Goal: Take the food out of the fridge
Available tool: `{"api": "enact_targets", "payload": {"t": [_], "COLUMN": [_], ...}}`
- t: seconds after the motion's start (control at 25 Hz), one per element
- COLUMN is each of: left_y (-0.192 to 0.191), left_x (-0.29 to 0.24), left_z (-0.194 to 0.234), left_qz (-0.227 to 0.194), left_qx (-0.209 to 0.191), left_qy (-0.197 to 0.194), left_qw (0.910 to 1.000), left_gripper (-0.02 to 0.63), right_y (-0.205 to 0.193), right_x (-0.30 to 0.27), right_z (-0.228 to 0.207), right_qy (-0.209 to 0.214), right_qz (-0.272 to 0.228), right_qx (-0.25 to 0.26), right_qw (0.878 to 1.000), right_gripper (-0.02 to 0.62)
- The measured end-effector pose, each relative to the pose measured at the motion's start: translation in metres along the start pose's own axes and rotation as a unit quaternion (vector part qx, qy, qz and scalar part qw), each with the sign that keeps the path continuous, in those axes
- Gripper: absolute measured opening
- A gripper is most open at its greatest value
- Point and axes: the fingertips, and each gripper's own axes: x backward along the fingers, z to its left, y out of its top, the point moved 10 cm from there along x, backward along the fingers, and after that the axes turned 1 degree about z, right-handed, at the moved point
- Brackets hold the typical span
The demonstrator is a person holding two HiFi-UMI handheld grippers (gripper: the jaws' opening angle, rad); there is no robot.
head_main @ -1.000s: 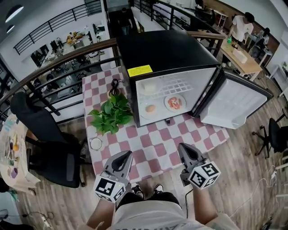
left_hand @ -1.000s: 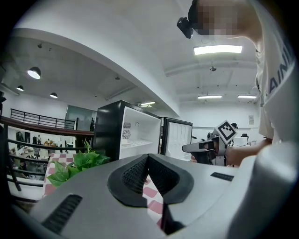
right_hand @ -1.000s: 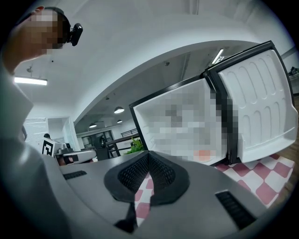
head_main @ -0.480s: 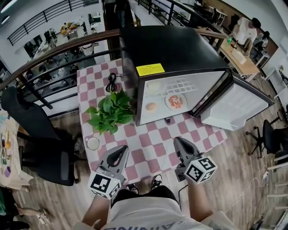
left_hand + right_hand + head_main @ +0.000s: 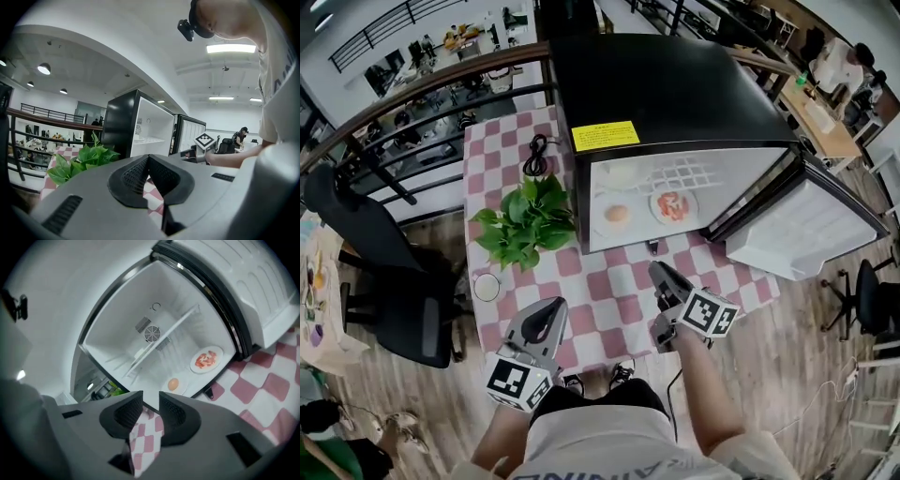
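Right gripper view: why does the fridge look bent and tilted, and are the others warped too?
Right gripper view: a wide-angle lens bows the fridge, seen at a slant, inside dark rounded corners. Left gripper view: same round border, ceiling light glaring. Head view: the checked table bulges outward.

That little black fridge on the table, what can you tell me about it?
The mini fridge is black outside and white inside, and stands on the pink-and-white checked tablecloth. Its door hangs wide open to the right. A yellow label sits on top near the front edge. Inside are a white wire shelf and, on the floor, two plates: one with a round tan item, one with red food.
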Motion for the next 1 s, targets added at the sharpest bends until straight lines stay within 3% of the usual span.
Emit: {"api": "enact_targets", "payload": {"t": [0.04,0.2,0.32,0.72,1.0], "left_y": [-0.002,-0.012,-0.016,-0.022,-0.024], "left_x": [0.0,-0.001,0.0,0.005,0.001], "left_z": [0.0,0.0,0.003,0.016,0.023], "left_qz": [0.003,0.018,0.016,0.028,0.032], "left_qx": [0.002,0.011,0.011,0.016,0.018], "left_qy": [0.002,0.012,0.02,0.041,0.05], "left_qw": [1.0,0.9997,0.9996,0.9986,0.9981], "left_gripper": [0.006,0.007,0.006,0.006,0.006], "right_y": [-0.001,-0.01,-0.015,-0.024,-0.029], "right_x": [-0.01,-0.051,-0.075,-0.126,-0.147], "right_z": [-0.007,-0.037,-0.057,-0.092,-0.101], "right_qy": [0.005,-0.009,-0.016,-0.05,-0.075], "right_qz": [0.003,0.01,0.013,0.016,0.016], "right_qx": [-0.033,-0.154,-0.216,-0.289,-0.308], "right_qw": [0.999,0.988,0.976,0.956,0.948], "right_gripper": [0.109,0.114,0.112,0.112,0.112]}}
